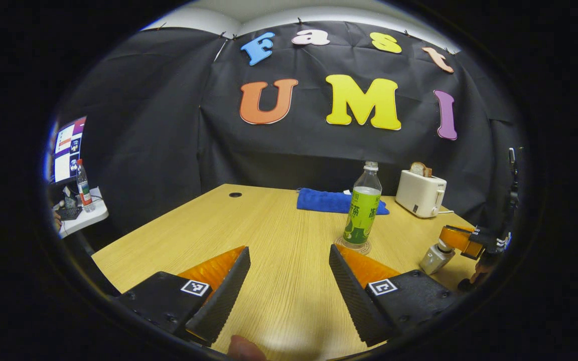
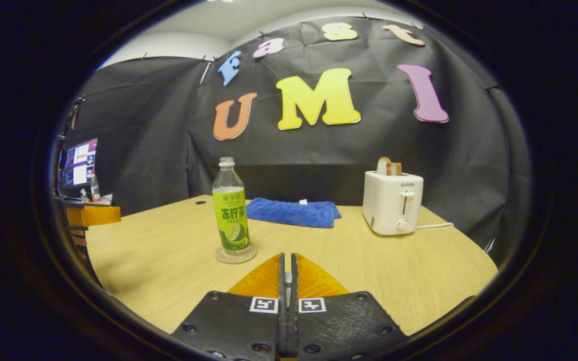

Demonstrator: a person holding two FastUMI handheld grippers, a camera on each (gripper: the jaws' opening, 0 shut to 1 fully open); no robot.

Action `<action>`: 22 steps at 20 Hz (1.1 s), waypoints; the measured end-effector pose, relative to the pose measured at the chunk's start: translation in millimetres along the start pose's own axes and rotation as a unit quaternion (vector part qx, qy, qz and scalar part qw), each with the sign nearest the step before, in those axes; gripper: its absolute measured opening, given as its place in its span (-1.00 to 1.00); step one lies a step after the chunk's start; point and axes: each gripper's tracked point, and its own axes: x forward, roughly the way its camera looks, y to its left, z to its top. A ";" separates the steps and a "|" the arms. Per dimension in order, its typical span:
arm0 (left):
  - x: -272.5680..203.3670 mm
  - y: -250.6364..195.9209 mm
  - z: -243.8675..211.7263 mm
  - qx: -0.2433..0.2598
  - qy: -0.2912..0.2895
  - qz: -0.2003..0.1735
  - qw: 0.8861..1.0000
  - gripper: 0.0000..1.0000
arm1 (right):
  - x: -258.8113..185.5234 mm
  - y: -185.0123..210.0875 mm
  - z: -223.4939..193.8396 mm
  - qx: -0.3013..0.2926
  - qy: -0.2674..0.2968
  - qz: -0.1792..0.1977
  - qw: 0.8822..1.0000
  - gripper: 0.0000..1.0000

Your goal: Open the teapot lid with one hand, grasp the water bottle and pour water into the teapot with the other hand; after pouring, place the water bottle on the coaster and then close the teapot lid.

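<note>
While the water bottle (image 2: 231, 210) stands upright on the coaster (image 2: 235, 254), my left gripper (image 1: 289, 281) is spread wide with nothing between its fingers, and my right gripper (image 2: 287, 273) is pressed together, empty. I judge no step is in hand; I find no teapot, so next I must look for it

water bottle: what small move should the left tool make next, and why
Probably ease the left tool forward and slightly rightward in its view, toward the water bottle, assuming the pour is not yet done. The tool is open with nothing between its fingers, and the bottle stands upright on the coaster, ahead and right of the gap.
</note>
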 end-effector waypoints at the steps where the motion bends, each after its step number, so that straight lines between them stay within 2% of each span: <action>1: 0.1 -1.6 1.7 0.003 -0.001 -0.001 1.000 0.98 | 0.7 -0.1 -1.2 0.000 0.000 0.000 1.000 -1.00; 12: -7.1 -11.6 8.6 0.013 -0.009 -0.009 1.000 0.97 | 0.4 -1.1 -13.8 0.002 0.004 -0.009 1.000 -1.00; 17: -22.0 -12.6 17.8 0.012 -0.016 -0.012 1.000 0.97 | -3.2 -3.1 -6.6 0.002 -0.001 -0.022 1.000 -0.90; 18: -24.8 -15.2 21.5 0.011 -0.021 -0.014 1.000 0.97 | -7.6 -5.8 2.9 0.003 -0.010 -0.029 1.000 -0.82; 20: -31.7 -26.0 32.3 0.006 -0.036 -0.021 0.999 0.97 | -19.6 -11.7 28.0 0.005 -0.041 -0.040 0.998 -0.46; 21: -37.5 -33.6 38.3 0.004 -0.043 -0.027 0.999 0.97 | -28.2 -12.8 38.6 0.006 -0.054 -0.045 0.997 -0.10; 22: -41.9 -41.8 43.2 0.006 -0.048 -0.033 0.998 0.97 | -37.6 -15.1 48.3 0.006 -0.065 -0.050 0.997 0.11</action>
